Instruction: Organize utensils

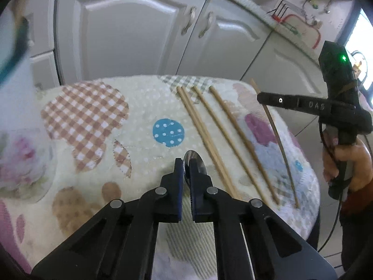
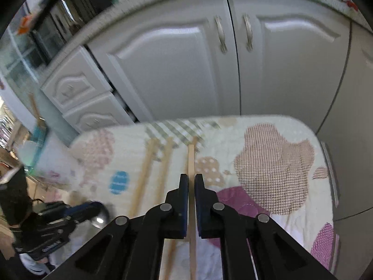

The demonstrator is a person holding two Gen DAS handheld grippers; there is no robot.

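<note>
The left tongs (image 1: 185, 166) are clamped on a shiny metal spoon (image 1: 193, 163) over the near edge of the quilted patchwork-covered surface (image 1: 139, 107), and the right tongs (image 2: 191, 182) pinch one thin wooden chopstick (image 2: 191, 161) towards the right edge. Four more pale wooden chopsticks (image 1: 216, 137) lie loosely side by side in the surface's right half. Sorting looks only begun, as I judge it: both held pieces and the rest need placing

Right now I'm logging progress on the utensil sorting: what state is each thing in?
Left claw: shut on the spoon.
Spoon: gripped, bowl sticking out past the fingertips.
Right claw: shut on one chopstick.
Held chopstick: clamped, clear of the others.
Four chopsticks: lying loose on the quilted cloth, roughly parallel.
Cupboard doors: closed.
</note>
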